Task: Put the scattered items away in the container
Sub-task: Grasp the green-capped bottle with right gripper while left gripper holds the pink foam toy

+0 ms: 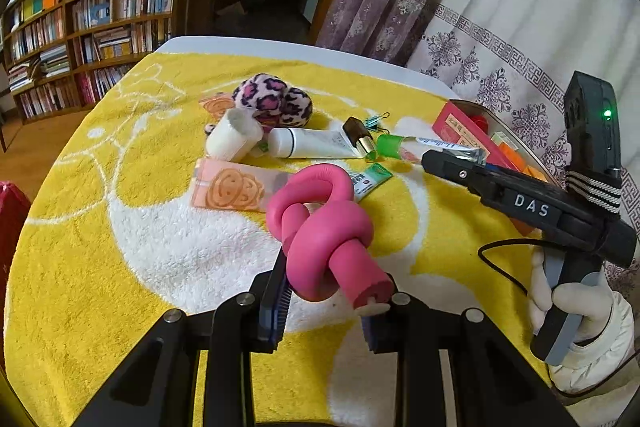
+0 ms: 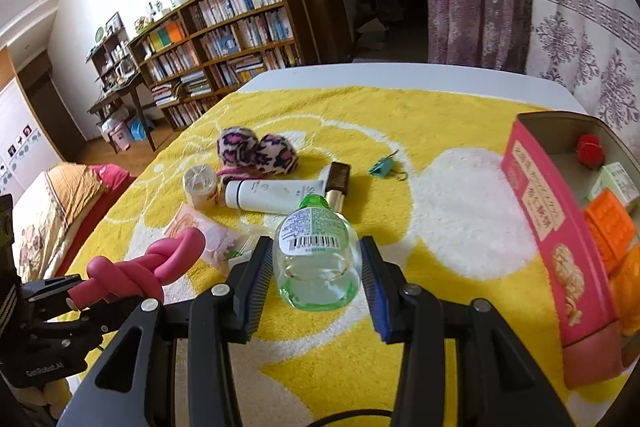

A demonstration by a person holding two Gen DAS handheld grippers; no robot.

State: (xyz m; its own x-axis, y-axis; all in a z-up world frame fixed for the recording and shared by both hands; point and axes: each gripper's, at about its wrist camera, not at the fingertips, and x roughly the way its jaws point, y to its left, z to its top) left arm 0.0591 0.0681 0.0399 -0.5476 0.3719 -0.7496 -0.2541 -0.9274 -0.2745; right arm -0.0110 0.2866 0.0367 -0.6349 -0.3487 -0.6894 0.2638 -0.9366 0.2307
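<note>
A: Left gripper (image 1: 326,301) status?
B: Clamped on the pink knotted foam rod (image 1: 320,227), low centre of the left wrist frame. Rod is lifted off the yellow-and-white towel (image 1: 120,267).
A: Right gripper (image 2: 316,271)?
B: Holding the clear bottle with green cap (image 2: 316,247), pads on both sides, centre of the right wrist frame, cap pointing away.
A: Container?
B: Pink box (image 2: 560,247) at the right edge of the right wrist frame, open top. Inside: a red ball (image 2: 589,146) at the far end, orange blocks (image 2: 612,231) nearer, a small pale carton (image 2: 618,183) between them.
A: What's on the towel?
B: Mid-frame cluster: leopard-print plush (image 2: 256,153), white tube (image 2: 276,197) lying flat, dark lipstick-like case (image 2: 339,183) touching the tube's end, white jar (image 2: 200,187) just left of the tube, peach sachet (image 1: 230,189) in front. Teal binder clip (image 2: 382,165) sits apart, toward the box.
A: Background?
B: Bookshelf (image 2: 224,39) upper left, patterned curtain (image 2: 560,7) upper right.
</note>
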